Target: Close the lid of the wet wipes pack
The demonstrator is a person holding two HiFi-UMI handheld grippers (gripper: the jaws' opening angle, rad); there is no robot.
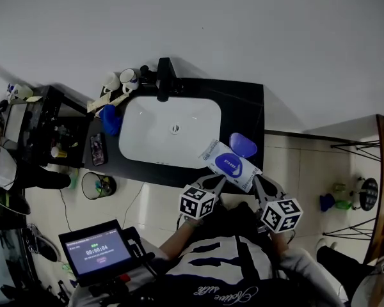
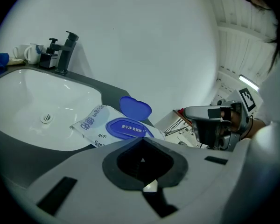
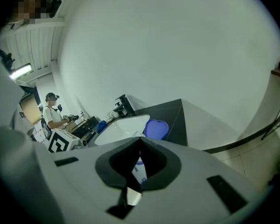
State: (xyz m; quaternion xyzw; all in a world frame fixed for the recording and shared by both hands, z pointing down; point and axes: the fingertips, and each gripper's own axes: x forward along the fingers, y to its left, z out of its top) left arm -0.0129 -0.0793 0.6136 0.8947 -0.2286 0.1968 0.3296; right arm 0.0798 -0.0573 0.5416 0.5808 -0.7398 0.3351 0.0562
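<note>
The white wet wipes pack (image 1: 227, 165) lies on the black counter (image 1: 243, 107), at the front right corner of the basin. Its blue heart-shaped lid (image 1: 243, 145) stands open, hinged back toward the wall. In the left gripper view the pack (image 2: 95, 122) and lid (image 2: 135, 108) lie just beyond my left gripper (image 2: 141, 139), whose jaws meet at the tip with nothing held. My right gripper (image 3: 140, 140) is also shut and empty, with the lid (image 3: 156, 129) just past its tip. In the head view the left gripper (image 1: 214, 183) and right gripper (image 1: 259, 184) sit at the pack's near edge.
A white basin (image 1: 169, 130) with a black faucet (image 1: 164, 78) fills the counter's middle. Cups (image 1: 118, 80), a blue cloth (image 1: 111, 120) and a phone (image 1: 97, 149) lie to its left. A bin (image 1: 97, 185) and a timer screen (image 1: 97, 251) are below; a person (image 3: 51, 113) stands far left.
</note>
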